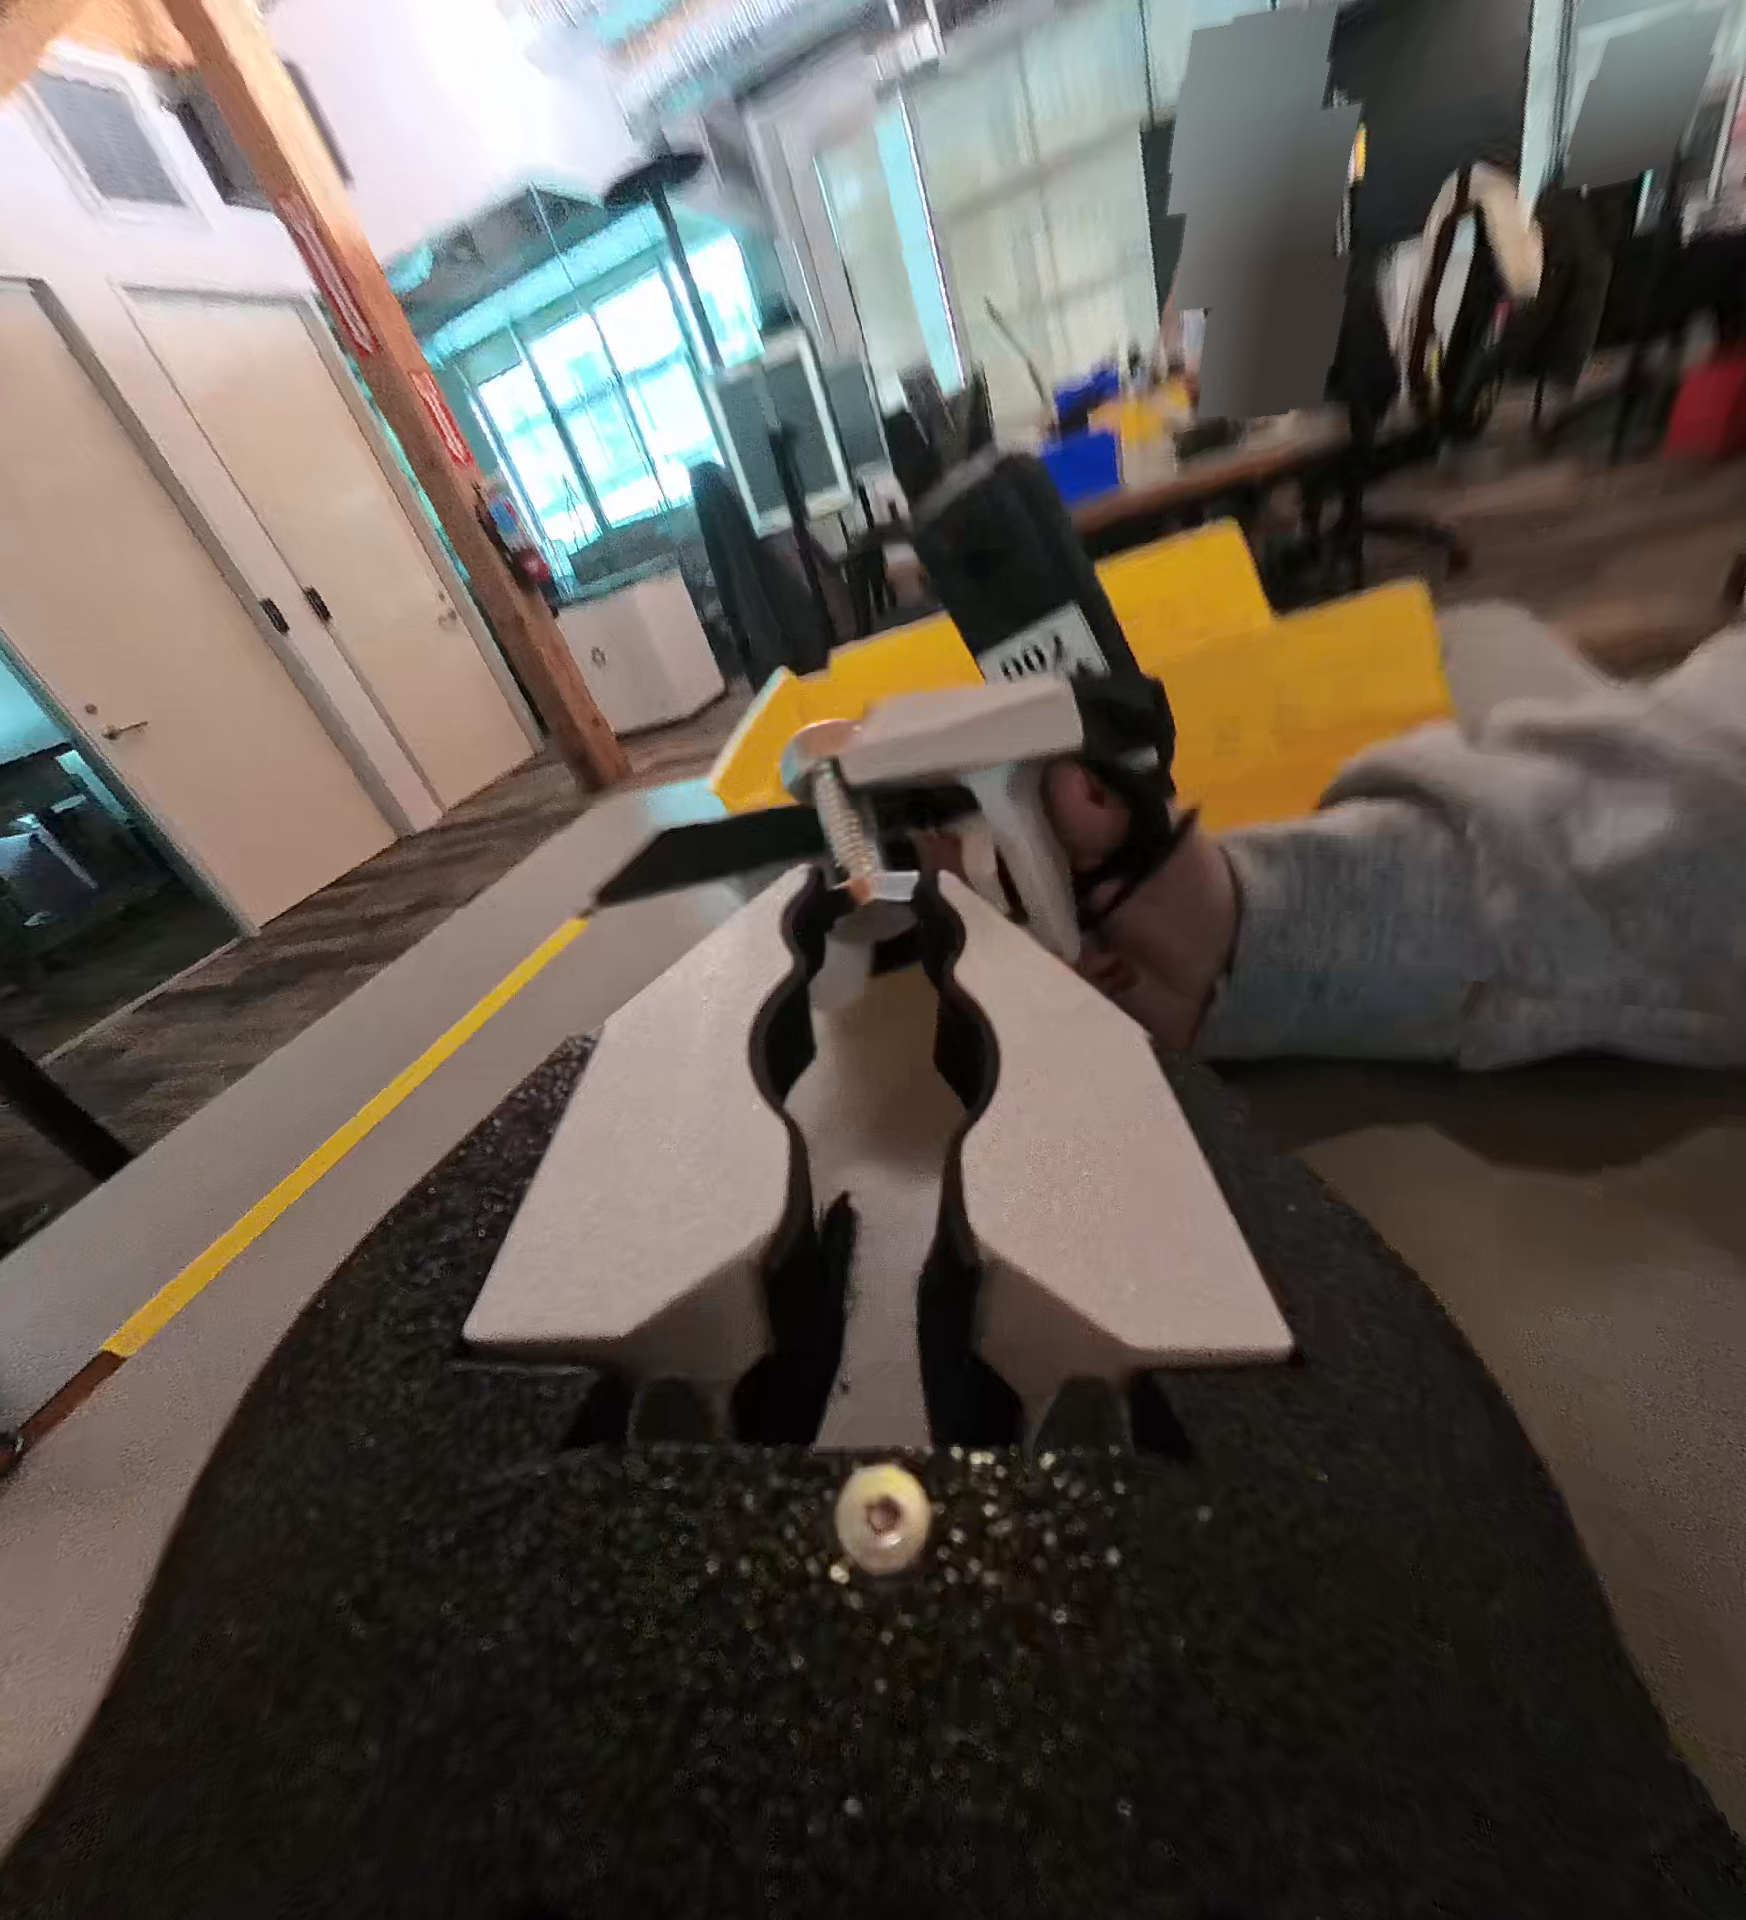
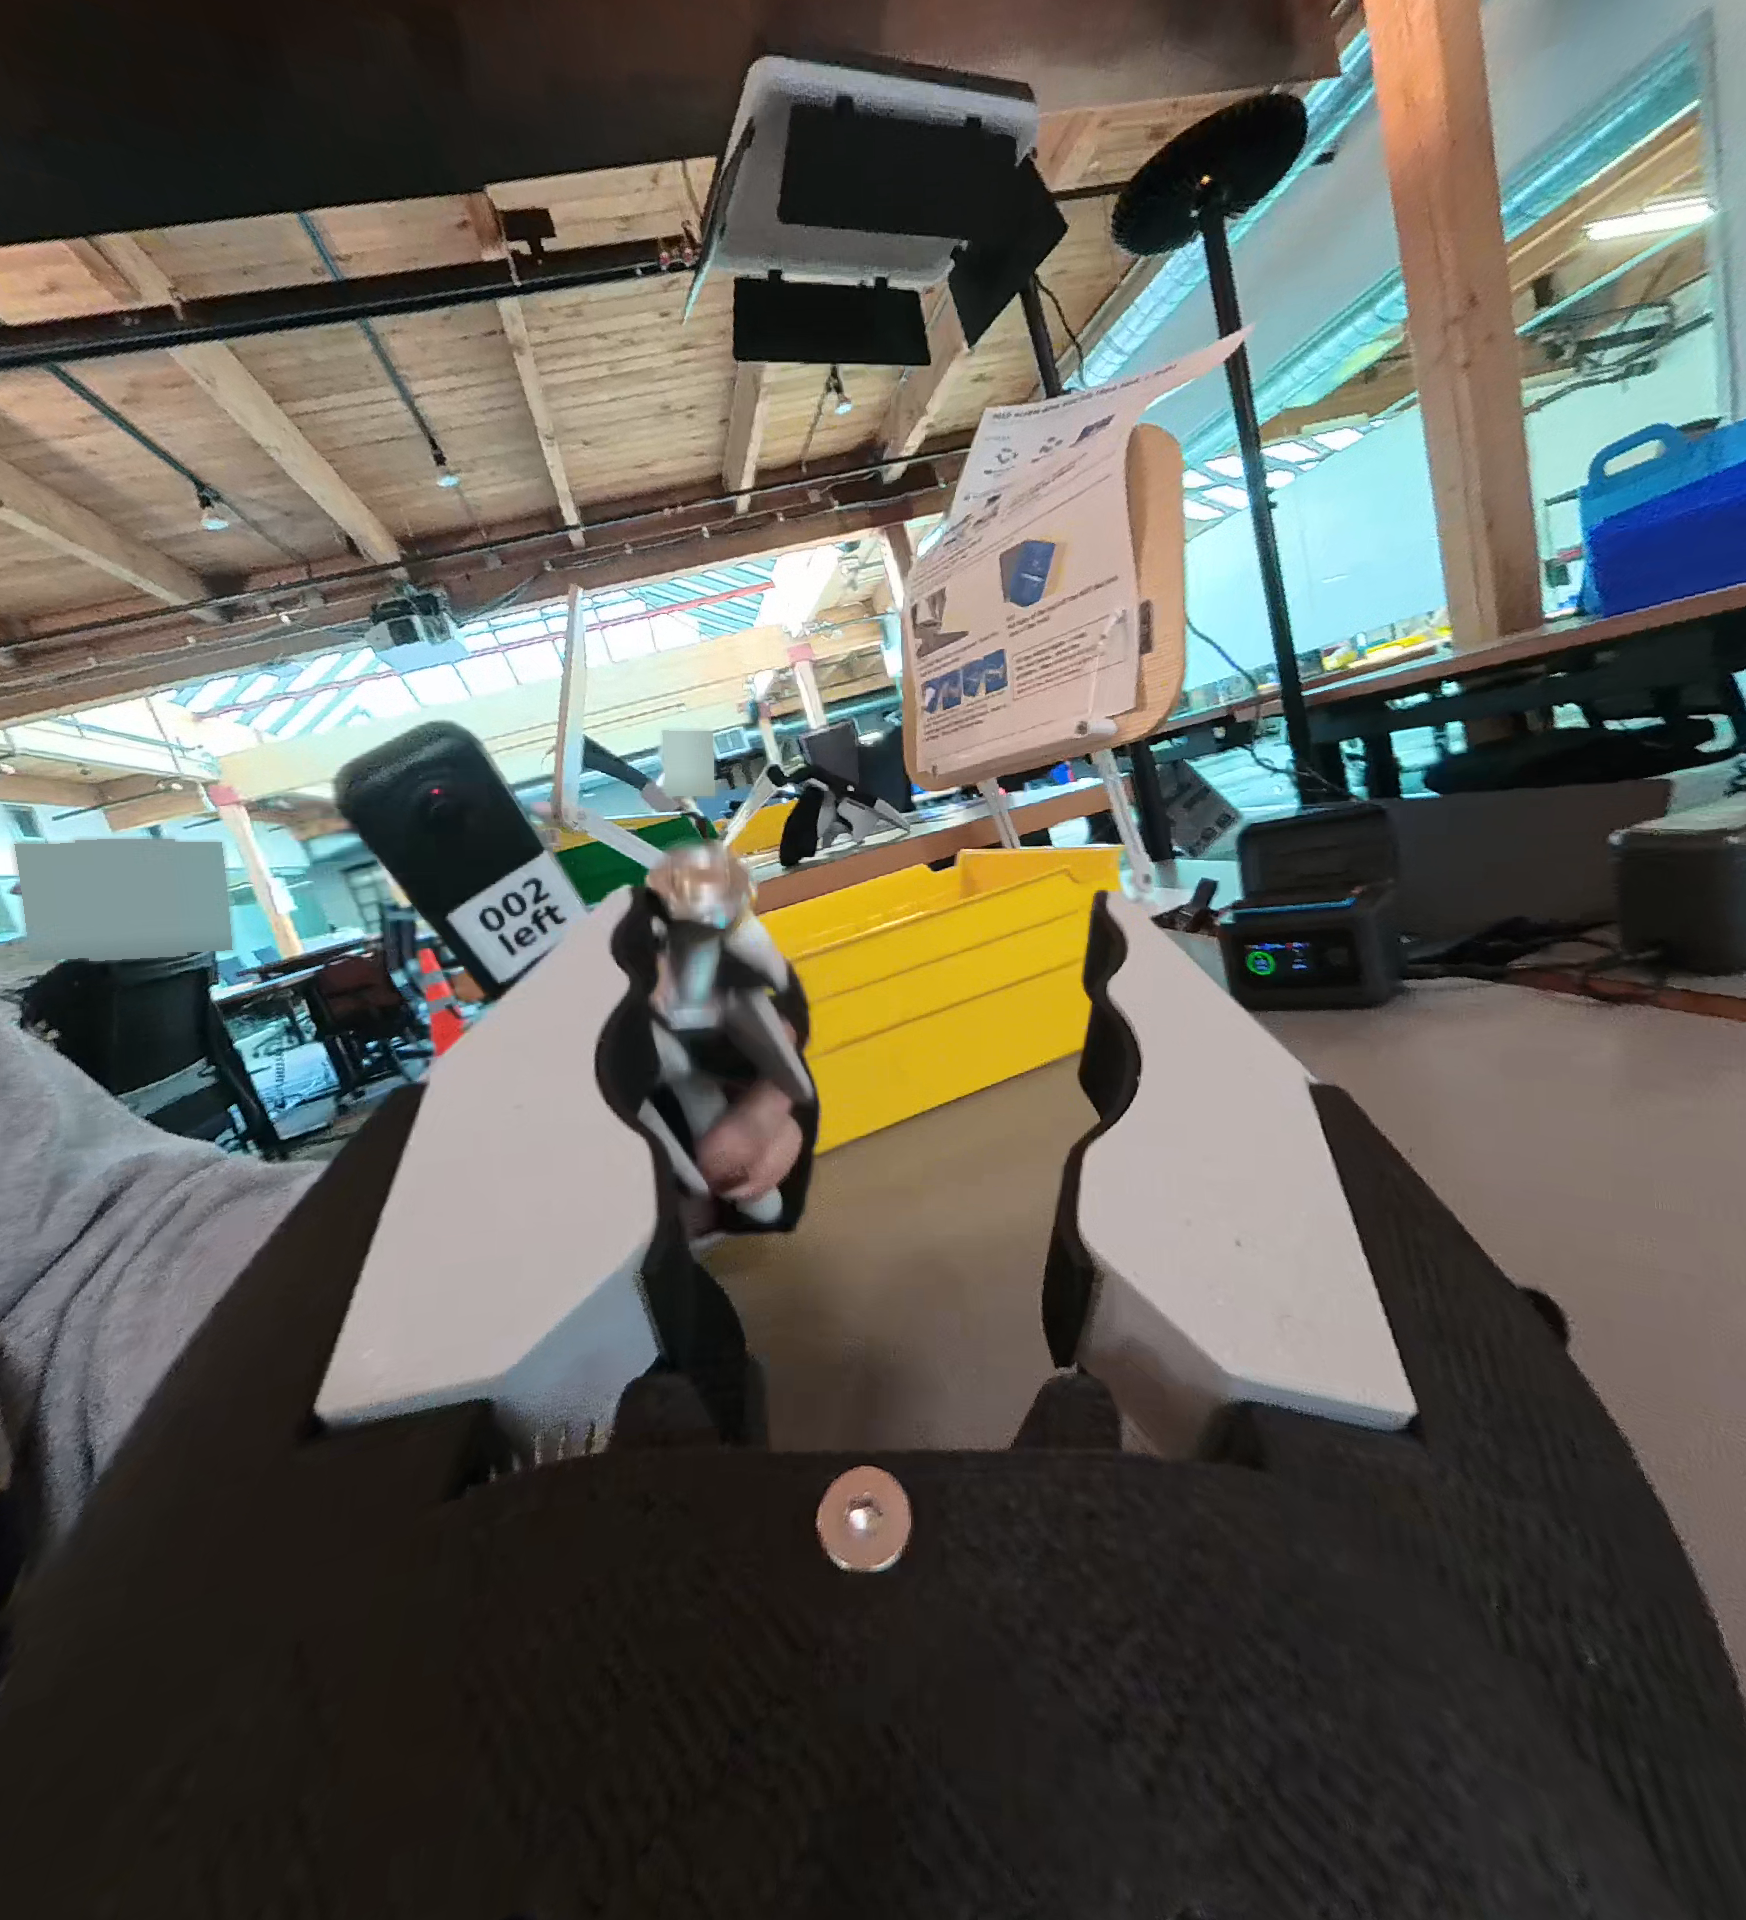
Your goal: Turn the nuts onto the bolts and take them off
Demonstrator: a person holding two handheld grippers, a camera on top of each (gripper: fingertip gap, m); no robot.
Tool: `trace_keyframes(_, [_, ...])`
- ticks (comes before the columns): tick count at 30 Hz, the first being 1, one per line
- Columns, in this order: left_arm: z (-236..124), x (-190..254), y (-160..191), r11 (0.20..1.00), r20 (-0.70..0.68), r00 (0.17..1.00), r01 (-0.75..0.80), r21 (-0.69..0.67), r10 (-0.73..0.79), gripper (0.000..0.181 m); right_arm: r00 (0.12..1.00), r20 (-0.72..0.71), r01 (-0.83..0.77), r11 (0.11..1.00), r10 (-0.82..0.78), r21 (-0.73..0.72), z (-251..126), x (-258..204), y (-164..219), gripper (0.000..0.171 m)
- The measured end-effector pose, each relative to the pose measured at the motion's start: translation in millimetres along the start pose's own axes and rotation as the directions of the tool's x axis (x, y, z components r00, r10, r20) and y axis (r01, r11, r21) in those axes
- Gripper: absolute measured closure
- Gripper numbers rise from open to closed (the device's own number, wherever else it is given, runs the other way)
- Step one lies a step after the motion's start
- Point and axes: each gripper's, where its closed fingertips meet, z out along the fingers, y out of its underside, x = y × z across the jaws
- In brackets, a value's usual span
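My left hand-held gripper (image 1: 874,914) pinches the hex nut (image 1: 877,902) at frame centre; the steel bolt (image 1: 841,821), rigid and slick, sits in my right hand-held gripper (image 1: 853,774), whose jaws gape; grip flats.

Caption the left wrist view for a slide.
Left gripper grips the bolt by its lower end, right gripper at its top.
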Motion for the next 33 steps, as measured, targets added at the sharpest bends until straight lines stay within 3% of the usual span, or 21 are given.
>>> trace_keyframes(1, [-7.2,-9.0,-7.5,0.998,0.02,0.999,0.044,0.055,-0.045,0.166,1.0,-0.029,-0.002,1.0,0.002,-0.009,-1.8,6.3,0.8,0.093])
trace_keyframes(3, [-19.3,-22.8,-18.2,0.986,0.054,0.993,0.094,0.138,-0.103,0.166,0.998,-0.063,-0.007,1.0,0.006,-0.018,-4.3,15.0,2.3,0.098])
trace_keyframes(6, [-18.0,-34.5,1.2,0.998,0.145,0.988,0.058,0.019,-0.06,0.166,0.999,0.005,-0.038,0.999,0.038,0.032,-3.3,4.7,-4.1,0.094])
trace_keyframes(13, [15.4,14.7,26.3,0.985,-0.027,0.995,-0.104,-0.135,0.101,0.165,0.996,0.049,-0.074,0.997,0.073,0.02,4.1,-5.9,1.8,0.093])
trace_keyframes(15, [14.7,18.0,17.0,0.99,-0.029,0.994,-0.109,-0.094,0.107,0.165,0.995,0.051,-0.088,0.995,0.086,0.038,2.2,-4.6,-1.7,0.092])
trace_keyframes(18, [0.9,3.4,-9.8,0.998,0.003,1.0,0.01,0.061,-0.01,0.166,0.997,0.028,-0.077,0.997,0.077,0.031,-1.4,1.2,-2.1,0.092])
trace_keyframes(21, [-9.8,-13.7,-11.6,0.994,0.057,0.997,0.045,0.095,-0.051,0.166,0.995,0.031,-0.1,0.994,0.099,0.041,-1.6,2.6,-2.6,0.097])
trace_keyframes(25, [-4.2,-12.8,2.3,1.0,0.074,0.997,0.006,0.021,-0.007,0.166,0.976,0.144,-0.175,0.983,0.165,0.059,-3.5,-10.7,-7.9,0.126])
trace_keyframes(30, [-0.3,-3.0,0.8,0.999,0.018,0.999,0.033,0.042,-0.034,0.166,0.942,0.236,-0.257,0.965,0.239,0.045,-7.4,-17.0,-10.2,0.157])
trace_keyframes(33, [-1.7,3.5,-8.1,0.979,-0.089,0.981,0.179,0.1,-0.171,0.166,0.915,0.307,-0.282,0.959,0.261,0.024,-10.7,-24.9,-14.0,0.158])
